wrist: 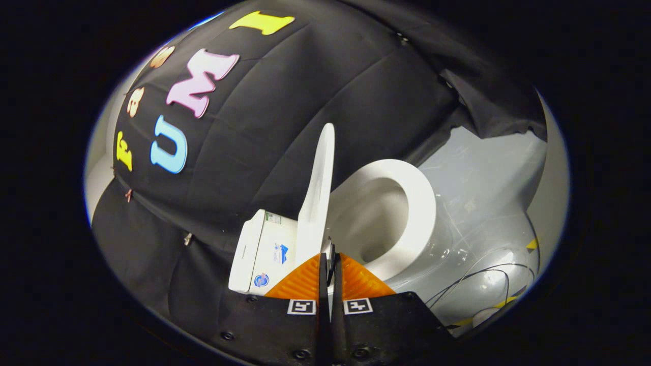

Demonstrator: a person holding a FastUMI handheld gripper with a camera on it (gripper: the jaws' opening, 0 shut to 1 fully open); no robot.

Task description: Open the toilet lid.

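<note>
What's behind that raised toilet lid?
Behind the lid stands the white tank, then the black cloth wall. The gripper is shut on the lid's edge. The lid hides part of the tank.

No words or numbers are showing clearly enough to read. Three small stickers are sitting on the side of the toilet's tank (254, 244): a pale label (273, 218), a blue mark (281, 252) and a round blue sticker (261, 280), all too small to read. The gripper (329, 262), its fingers pinching the upright toilet lid (318, 193) by its edge, is carrying two square black-and-white markers (302, 306).
</note>
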